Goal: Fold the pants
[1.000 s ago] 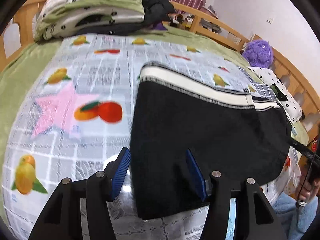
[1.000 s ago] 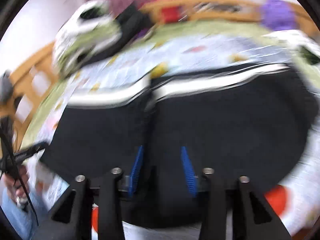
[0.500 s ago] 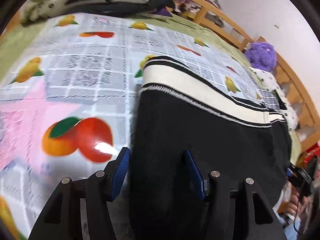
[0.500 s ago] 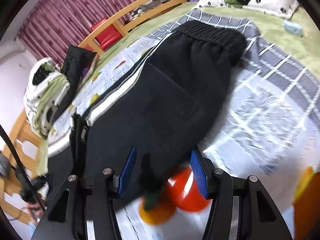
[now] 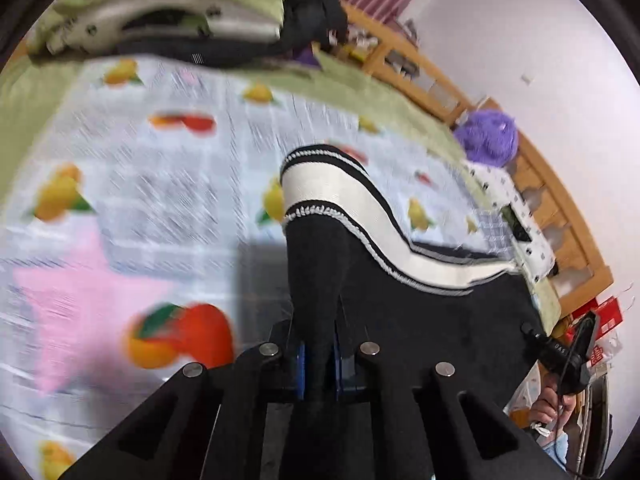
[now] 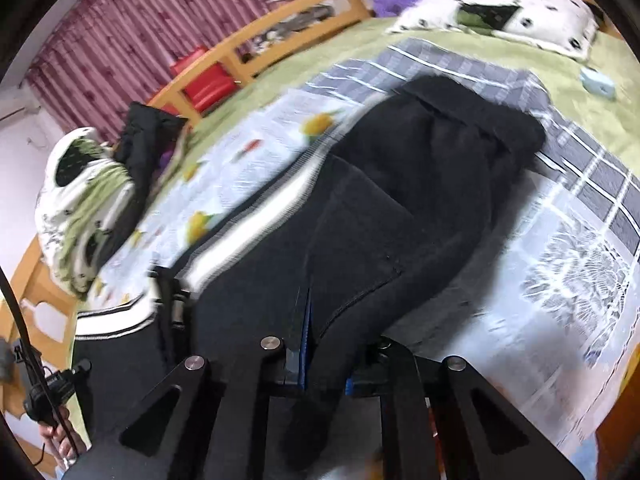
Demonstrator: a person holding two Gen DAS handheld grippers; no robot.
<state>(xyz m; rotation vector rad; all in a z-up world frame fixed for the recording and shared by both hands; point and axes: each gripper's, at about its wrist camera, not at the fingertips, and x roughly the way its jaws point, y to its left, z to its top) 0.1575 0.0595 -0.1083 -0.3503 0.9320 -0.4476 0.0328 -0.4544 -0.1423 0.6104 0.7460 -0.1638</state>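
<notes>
Bed (image 5: 168, 184) with fruit-print sheet carries the black pants (image 6: 420, 200), waistband toward the pillow (image 6: 500, 16) end, white side stripe along the far edge; compared with half a second ago the near hem edge is pulled up off the sheet into a ridge. Left gripper (image 5: 319, 364), jaws wide apart earlier, has just closed and now pinches black pant-leg fabric between its blue pads. Right gripper (image 6: 326, 360) has likewise just closed, clamped on a fold of the pants near the pocket seam.

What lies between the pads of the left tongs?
A pinched ridge of the black pants lies between the closed left tongs, seen in the left wrist view.
</notes>
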